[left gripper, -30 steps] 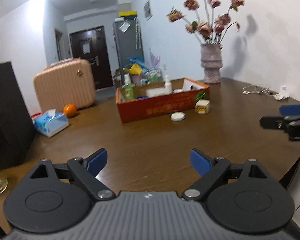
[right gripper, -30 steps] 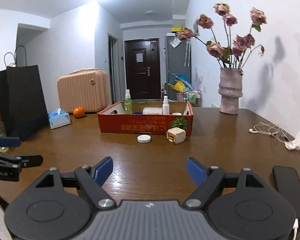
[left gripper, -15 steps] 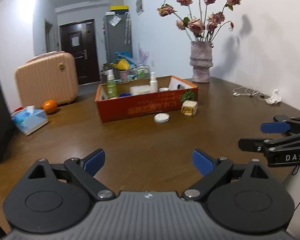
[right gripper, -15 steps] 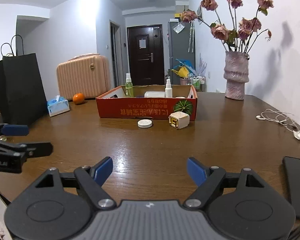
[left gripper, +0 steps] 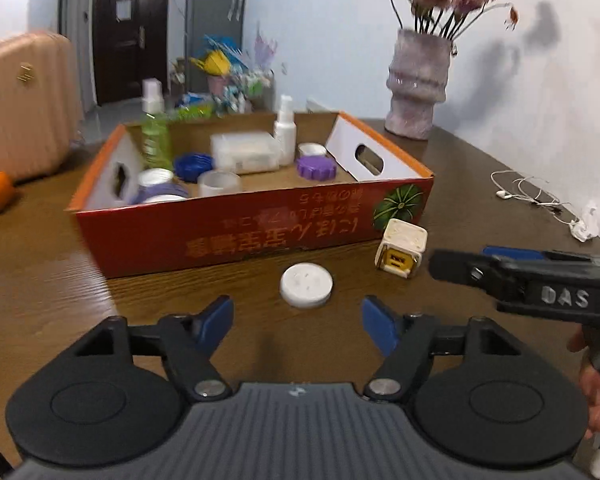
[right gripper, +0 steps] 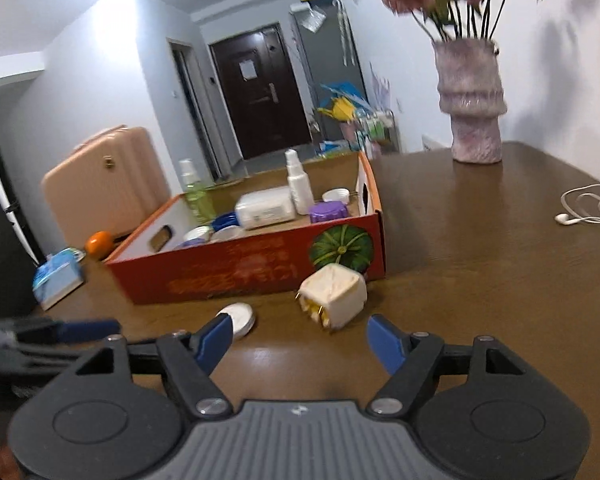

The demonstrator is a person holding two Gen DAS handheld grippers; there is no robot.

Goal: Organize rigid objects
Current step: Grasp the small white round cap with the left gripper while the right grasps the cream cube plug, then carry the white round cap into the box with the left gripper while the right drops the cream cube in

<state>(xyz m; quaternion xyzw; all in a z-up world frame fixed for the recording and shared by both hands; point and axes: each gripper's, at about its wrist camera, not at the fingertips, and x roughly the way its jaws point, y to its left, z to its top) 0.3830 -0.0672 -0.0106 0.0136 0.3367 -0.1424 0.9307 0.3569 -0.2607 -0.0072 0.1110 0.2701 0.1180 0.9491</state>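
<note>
Jaws of the left gripper [left gripper: 296, 322] stand apart with nothing between them, having just been closing; its blue pads [left gripper: 216, 322] hang above bare wood of the table [left gripper: 140, 308]. Just beyond the gap, slightly ahead of the pads, lies a white round lid [left gripper: 306, 284], flat on the wood. Right of it and a little farther sits a cream cube adapter [left gripper: 401, 247], with one finger of the right gripper [right gripper: 298, 340] pointing at it from the side. That gripper's jaws have also just been closing and still hold nothing; in its own view the cube [right gripper: 334, 295] lies tilted just past the gap, and the lid [right gripper: 238, 319] peeks out behind the left pad. Beyond both stands the red cardboard box [left gripper: 256, 236], touching or nearly touching the cube, holding spray bottles, jars and purple lids. Farther back right, a vase [left gripper: 418, 84] of dried flowers.
</note>
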